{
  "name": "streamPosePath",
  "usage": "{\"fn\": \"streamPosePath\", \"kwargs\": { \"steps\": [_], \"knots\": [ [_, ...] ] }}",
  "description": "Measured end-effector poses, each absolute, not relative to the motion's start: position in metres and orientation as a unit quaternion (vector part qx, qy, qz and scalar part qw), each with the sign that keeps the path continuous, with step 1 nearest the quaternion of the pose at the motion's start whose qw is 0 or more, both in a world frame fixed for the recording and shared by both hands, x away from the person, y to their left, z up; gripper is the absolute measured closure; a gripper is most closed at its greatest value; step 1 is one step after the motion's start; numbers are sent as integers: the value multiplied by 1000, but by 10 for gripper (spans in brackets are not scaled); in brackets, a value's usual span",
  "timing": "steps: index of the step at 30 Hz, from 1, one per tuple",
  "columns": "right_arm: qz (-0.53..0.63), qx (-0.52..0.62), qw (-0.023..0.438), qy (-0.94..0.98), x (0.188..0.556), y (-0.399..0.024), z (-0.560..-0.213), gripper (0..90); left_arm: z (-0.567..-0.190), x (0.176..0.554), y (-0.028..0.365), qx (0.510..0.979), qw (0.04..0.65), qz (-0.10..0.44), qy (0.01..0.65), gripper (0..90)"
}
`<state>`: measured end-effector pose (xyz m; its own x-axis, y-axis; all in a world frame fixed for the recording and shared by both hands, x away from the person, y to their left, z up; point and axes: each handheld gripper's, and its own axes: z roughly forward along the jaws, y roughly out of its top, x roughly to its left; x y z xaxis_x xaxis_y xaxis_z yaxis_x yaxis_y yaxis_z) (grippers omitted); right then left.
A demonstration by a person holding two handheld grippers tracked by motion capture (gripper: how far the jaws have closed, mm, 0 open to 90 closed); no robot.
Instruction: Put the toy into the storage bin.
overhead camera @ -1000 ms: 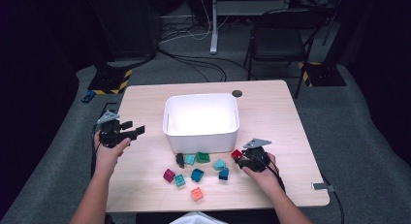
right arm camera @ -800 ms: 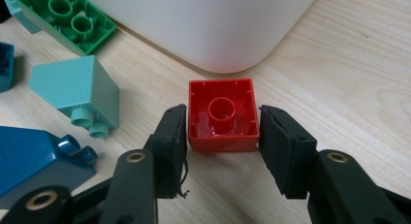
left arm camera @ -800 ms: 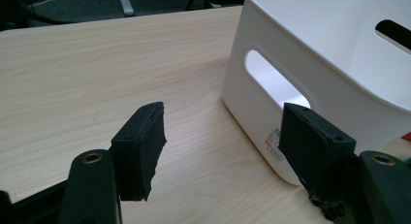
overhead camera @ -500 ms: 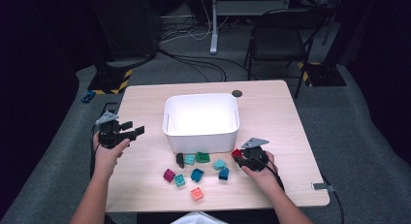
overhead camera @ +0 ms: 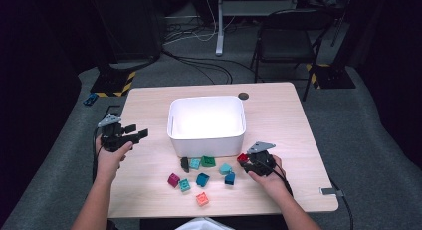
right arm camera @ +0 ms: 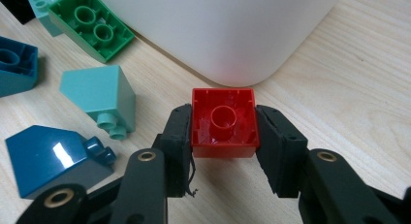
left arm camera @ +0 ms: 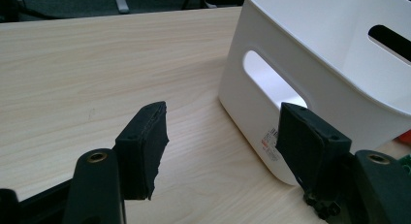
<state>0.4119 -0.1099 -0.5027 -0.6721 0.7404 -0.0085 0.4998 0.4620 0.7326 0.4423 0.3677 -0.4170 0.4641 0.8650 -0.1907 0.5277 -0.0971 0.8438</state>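
Fingers of the right gripper (right arm camera: 223, 136) clamp a red block (right arm camera: 223, 123) beside the bin (right arm camera: 228, 35); left gripper (left arm camera: 223, 151) gapes.

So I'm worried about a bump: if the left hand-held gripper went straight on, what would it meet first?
Probably the white bin: the open left hand-held gripper points at its handle-slot wall.

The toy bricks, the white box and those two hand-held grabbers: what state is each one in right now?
Red brick: upside down, clamped between the right gripper fingers, which have just been closing.
Left gripper: open, holds nothing, beside the box.
White box: upright, looks empty.
Green brick: studs up, on the table.
Pale teal brick: tipped on its side.
Orange brick: loose on the table.
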Motion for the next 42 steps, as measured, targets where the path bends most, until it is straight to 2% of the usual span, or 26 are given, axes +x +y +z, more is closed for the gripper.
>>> {"fn": "streamPosePath", "kwargs": {
  "steps": [14,42],
  "knots": [
    [375,387,147,830,410,-115,-492,588,-416,439,366,718,466,181,484,356],
    [388,377,157,826,395,-116,-475,588,-416,423,364,716,467,180,487,358]
  ]
}}
